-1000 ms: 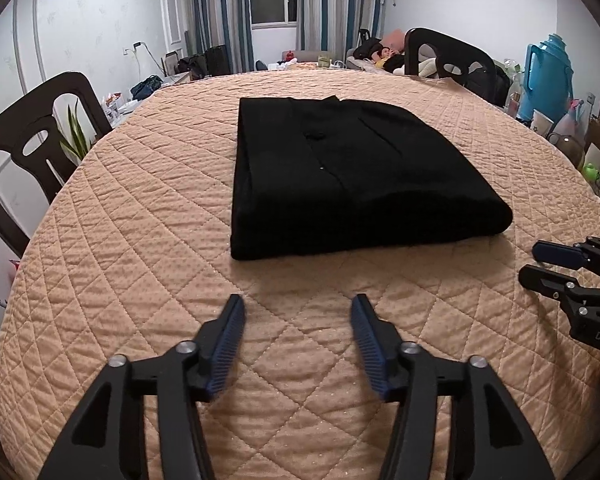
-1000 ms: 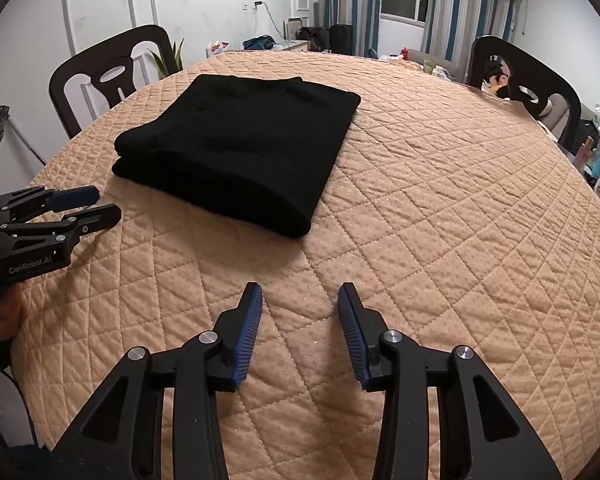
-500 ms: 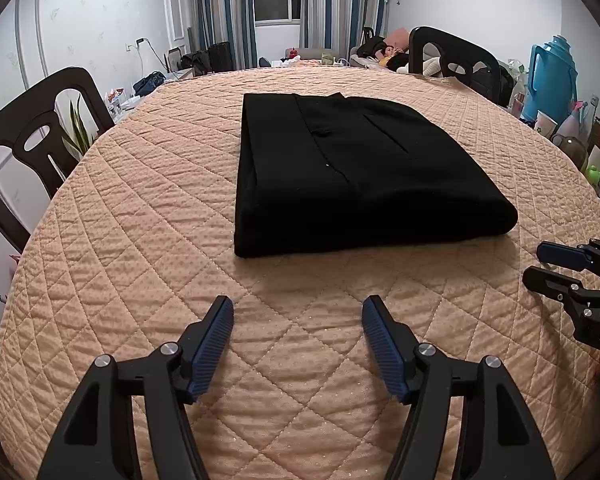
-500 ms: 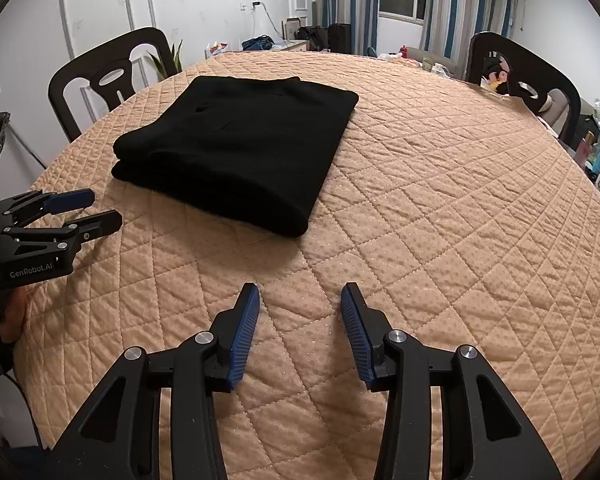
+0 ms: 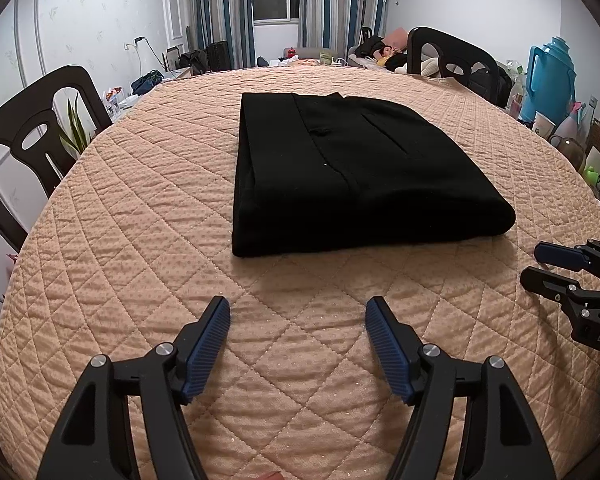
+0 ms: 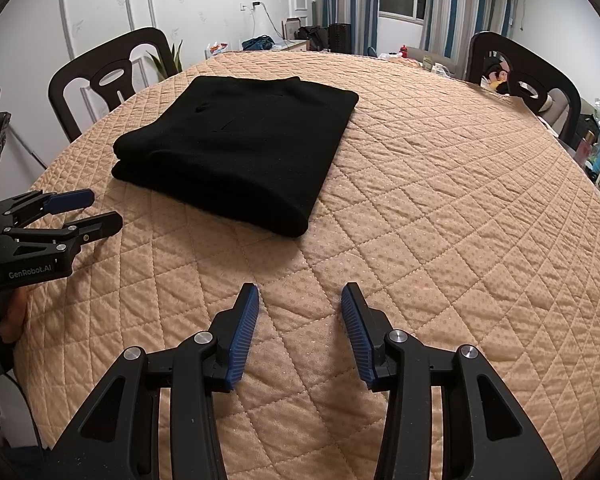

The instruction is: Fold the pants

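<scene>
The black pants (image 5: 352,172) lie folded into a flat rectangle on the round table with a peach quilted cover (image 5: 132,216). They also show in the right wrist view (image 6: 240,148). My left gripper (image 5: 298,308) is open and empty, above the cover a little short of the pants' near edge. My right gripper (image 6: 300,294) is open and empty, near the pants' right front corner. The right gripper shows at the right edge of the left wrist view (image 5: 540,266). The left gripper shows at the left edge of the right wrist view (image 6: 100,210).
Dark chairs stand at the table's left (image 5: 28,136) and far right (image 5: 452,56). A blue thermos (image 5: 552,76), cups and bottles crowd a side surface at the right. A plant (image 5: 74,132) stands by the left chair. Curtains and a window are at the back.
My left gripper's jaws have opened wider and it has moved slightly toward the pants. My right gripper has barely moved. The pants have not moved.
</scene>
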`<action>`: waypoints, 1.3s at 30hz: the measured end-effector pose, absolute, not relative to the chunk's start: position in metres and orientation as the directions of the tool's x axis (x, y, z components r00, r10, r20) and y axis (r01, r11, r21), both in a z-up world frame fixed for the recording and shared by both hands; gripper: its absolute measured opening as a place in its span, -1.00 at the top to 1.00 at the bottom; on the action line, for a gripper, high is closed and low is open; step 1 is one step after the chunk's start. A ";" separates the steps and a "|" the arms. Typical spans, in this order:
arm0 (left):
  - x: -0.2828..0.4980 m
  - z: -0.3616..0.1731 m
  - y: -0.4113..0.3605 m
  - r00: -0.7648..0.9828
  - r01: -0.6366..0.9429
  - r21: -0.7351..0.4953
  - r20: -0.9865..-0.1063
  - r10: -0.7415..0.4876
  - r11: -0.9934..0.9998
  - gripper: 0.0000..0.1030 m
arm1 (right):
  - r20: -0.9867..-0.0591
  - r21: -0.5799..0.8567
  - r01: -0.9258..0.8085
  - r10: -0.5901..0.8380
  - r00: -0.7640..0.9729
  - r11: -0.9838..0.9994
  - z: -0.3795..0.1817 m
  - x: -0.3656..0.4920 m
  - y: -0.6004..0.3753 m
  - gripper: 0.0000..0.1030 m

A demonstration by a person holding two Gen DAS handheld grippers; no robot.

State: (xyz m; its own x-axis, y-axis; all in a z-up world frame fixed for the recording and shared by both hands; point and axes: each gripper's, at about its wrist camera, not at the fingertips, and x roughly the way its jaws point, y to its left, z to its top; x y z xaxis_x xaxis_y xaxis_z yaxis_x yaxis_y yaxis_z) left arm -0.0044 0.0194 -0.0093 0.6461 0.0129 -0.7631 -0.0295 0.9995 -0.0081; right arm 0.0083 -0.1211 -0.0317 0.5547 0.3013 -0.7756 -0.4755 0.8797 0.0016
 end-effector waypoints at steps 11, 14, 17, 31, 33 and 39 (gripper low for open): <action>-0.004 -0.009 0.019 0.645 -0.030 -0.005 -0.764 0.016 1.000 -0.44 | -0.776 0.002 -0.476 0.301 0.555 0.880 -0.032 0.008 -0.121 0.14; -0.003 -0.009 0.018 0.644 -0.031 -0.006 -0.764 0.015 1.000 -0.44 | -0.776 0.002 -0.476 0.301 0.555 0.880 -0.032 0.008 -0.121 0.14; -0.003 -0.009 0.018 0.645 -0.031 -0.007 -0.764 0.015 1.000 -0.45 | -0.776 0.002 -0.476 0.301 0.555 0.880 -0.032 0.008 -0.121 0.14; -0.003 -0.009 0.019 0.645 -0.031 -0.007 -0.764 0.015 1.000 -0.45 | -0.776 0.002 -0.476 0.302 0.555 0.880 -0.032 0.008 -0.121 0.13; -0.003 -0.009 0.019 0.645 -0.031 -0.006 -0.764 0.015 1.000 -0.45 | -0.776 0.002 -0.476 0.302 0.555 0.880 -0.032 0.008 -0.121 0.13; -0.003 -0.009 0.019 0.645 -0.031 -0.007 -0.764 0.015 1.000 -0.46 | -0.776 0.002 -0.476 0.302 0.555 0.880 -0.032 0.008 -0.121 0.13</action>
State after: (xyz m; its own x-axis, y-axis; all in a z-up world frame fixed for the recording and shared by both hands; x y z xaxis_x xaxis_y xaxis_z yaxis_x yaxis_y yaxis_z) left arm -0.0031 0.0187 -0.0092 0.6446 0.0148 -0.7644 -0.0308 0.9995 -0.0066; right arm 0.0082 -0.1212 -0.0318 0.5546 0.3016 -0.7755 -0.4756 0.8797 0.0020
